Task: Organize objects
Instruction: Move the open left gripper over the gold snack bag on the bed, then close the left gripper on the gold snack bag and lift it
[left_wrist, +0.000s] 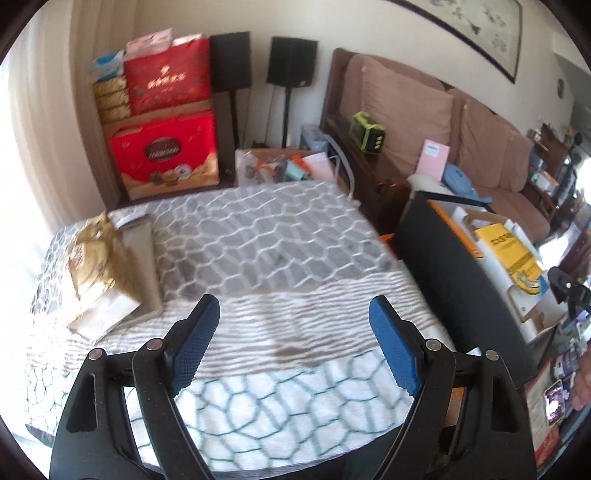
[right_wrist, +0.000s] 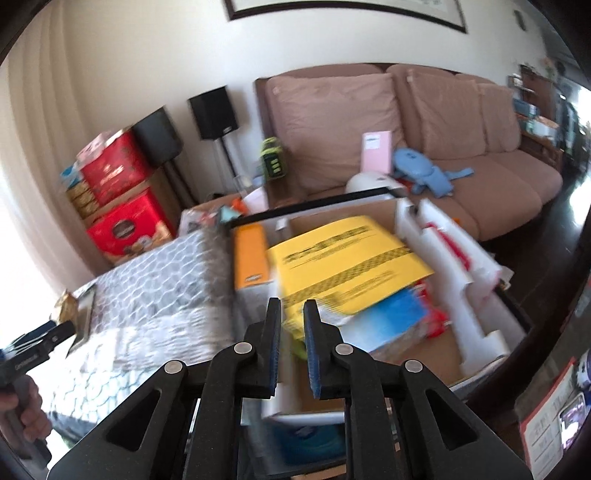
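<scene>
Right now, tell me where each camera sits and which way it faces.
Left wrist: on the left gripper, angled down over the patterned blanket toward the red boxes; its own wide-apart blue-padded fingers show.
Right wrist: on the right gripper, angled down at the open box with the yellow sheet; its nearly closed fingers show, empty.
Shared: blanket, sofa, speakers, red boxes.

No lettering legible. Print on the two red cardboard gift boxes (left_wrist: 164, 151), the yellow printed sheet (right_wrist: 351, 254) and the pink card (left_wrist: 433, 160) is blurred beyond reading.
</scene>
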